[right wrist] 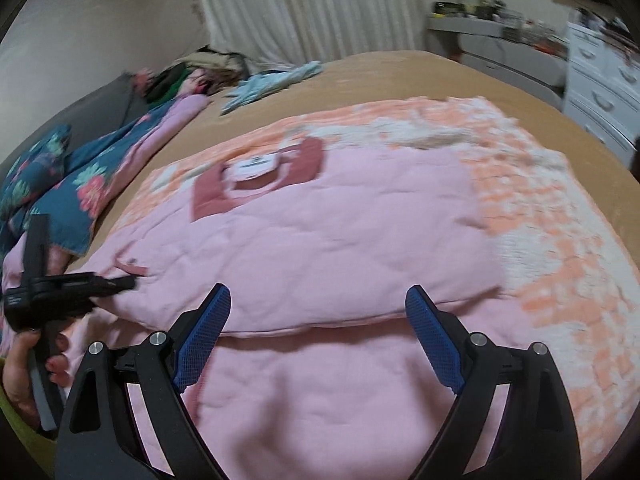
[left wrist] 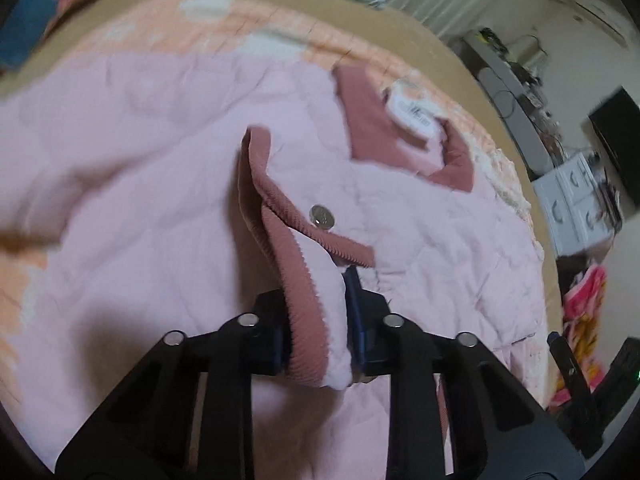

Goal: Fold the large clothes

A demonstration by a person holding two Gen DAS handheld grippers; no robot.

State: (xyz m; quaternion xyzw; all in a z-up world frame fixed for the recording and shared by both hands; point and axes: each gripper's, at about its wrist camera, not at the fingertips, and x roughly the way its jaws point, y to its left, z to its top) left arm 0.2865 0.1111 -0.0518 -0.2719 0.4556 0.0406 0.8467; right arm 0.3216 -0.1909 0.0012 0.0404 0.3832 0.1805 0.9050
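My left gripper (left wrist: 316,320) has its jaws pinched on a dusty-rose ribbed cuff (left wrist: 298,280) of the pink quilted jacket (left wrist: 160,184), lifting it just above the body of the garment; a metal snap (left wrist: 322,216) sits on the trim beyond my grip. My right gripper (right wrist: 318,340) hangs with jaws wide and holding nothing, near a fold edge that crosses the jacket. I judge the fold partly made: one layer already lies doubled over in the right wrist view, and the sleeve I hold is not yet laid in. The collar (right wrist: 256,184) with its white label (left wrist: 412,116) lies farther off. The jacket rests on a peach-and-white blanket (right wrist: 540,216) over a tan bed (right wrist: 400,76). Beyond are a floral cloth (right wrist: 80,172), white curtains (right wrist: 304,8) and white drawers (right wrist: 604,92).
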